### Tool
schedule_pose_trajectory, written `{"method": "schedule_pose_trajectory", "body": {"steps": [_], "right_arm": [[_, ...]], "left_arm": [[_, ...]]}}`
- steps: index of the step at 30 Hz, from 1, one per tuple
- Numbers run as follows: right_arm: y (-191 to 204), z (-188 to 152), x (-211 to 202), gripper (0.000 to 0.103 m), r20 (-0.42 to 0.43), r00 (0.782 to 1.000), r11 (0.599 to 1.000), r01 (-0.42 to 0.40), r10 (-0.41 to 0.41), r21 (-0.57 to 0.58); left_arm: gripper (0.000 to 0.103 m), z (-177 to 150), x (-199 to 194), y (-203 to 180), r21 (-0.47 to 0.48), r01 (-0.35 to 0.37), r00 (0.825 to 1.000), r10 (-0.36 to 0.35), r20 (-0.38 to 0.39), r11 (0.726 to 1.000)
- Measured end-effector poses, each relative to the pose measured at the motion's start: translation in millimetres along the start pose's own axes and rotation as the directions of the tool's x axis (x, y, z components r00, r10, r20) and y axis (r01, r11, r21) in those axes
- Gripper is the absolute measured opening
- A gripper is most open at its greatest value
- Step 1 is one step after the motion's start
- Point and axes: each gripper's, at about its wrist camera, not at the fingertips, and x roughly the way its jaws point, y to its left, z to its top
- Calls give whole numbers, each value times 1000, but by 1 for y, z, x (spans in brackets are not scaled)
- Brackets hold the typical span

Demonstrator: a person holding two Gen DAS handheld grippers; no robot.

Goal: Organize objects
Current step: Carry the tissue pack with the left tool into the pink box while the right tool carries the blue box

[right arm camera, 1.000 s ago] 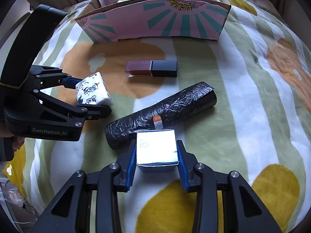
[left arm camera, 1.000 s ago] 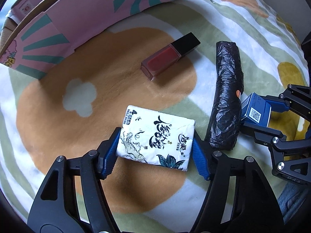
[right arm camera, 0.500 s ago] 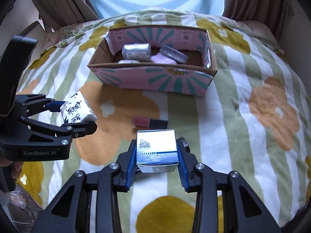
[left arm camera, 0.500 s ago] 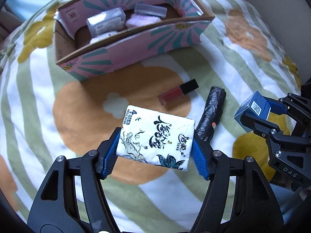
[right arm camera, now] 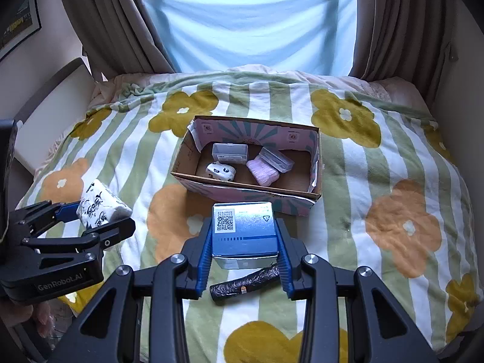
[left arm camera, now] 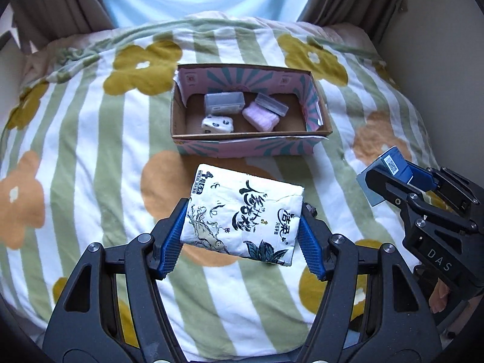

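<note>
My left gripper (left arm camera: 242, 239) is shut on a white tissue pack with black writing (left arm camera: 243, 213), held high above the bed; it also shows in the right wrist view (right arm camera: 99, 205). My right gripper (right arm camera: 243, 257) is shut on a blue and silver box with a QR code (right arm camera: 243, 227), also seen in the left wrist view (left arm camera: 393, 163). A pink cardboard box (left arm camera: 251, 146) (right arm camera: 242, 192) sits ahead on the bed, holding two clear cases, a pink pad and a small white pack. A black rolled bag (right arm camera: 245, 282) lies on the bed under my right gripper.
The bed has a green-striped blanket with yellow and orange flowers (right arm camera: 393, 196). Curtains and a bright window (right arm camera: 251, 21) stand beyond the bed. A wall runs along the right side and a light headboard or chair (right arm camera: 51, 103) is at the left.
Both grippers have risen well above the bed with their objects and pulled back. The box interior is now visible from above. The red lipstick is hidden from view.
</note>
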Motion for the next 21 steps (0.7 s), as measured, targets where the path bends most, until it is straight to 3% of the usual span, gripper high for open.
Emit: {"method": "schedule_pose_trajectory", "body": {"steps": [3, 6, 10, 21], "right_arm": [[-4, 2, -13, 35, 9, 1000, 1000, 9, -9, 16], [-7, -1, -19, 35, 27, 1000, 1000, 13, -14, 18], [-8, -6, -22, 35, 27, 1000, 999, 13, -13, 31], [-6, -3, -22, 35, 28, 1000, 1000, 2, -3, 27]], "left_arm": [[64, -4, -23, -1, -61, -80, 996, 83, 45, 995], [64, -13, -39, 3, -146, -96, 990, 109, 84, 985], [64, -19, -45, 4, -145, -117, 985, 133, 109, 982], [64, -16, -46, 7, -141, -103, 989, 117, 96, 985]]}}
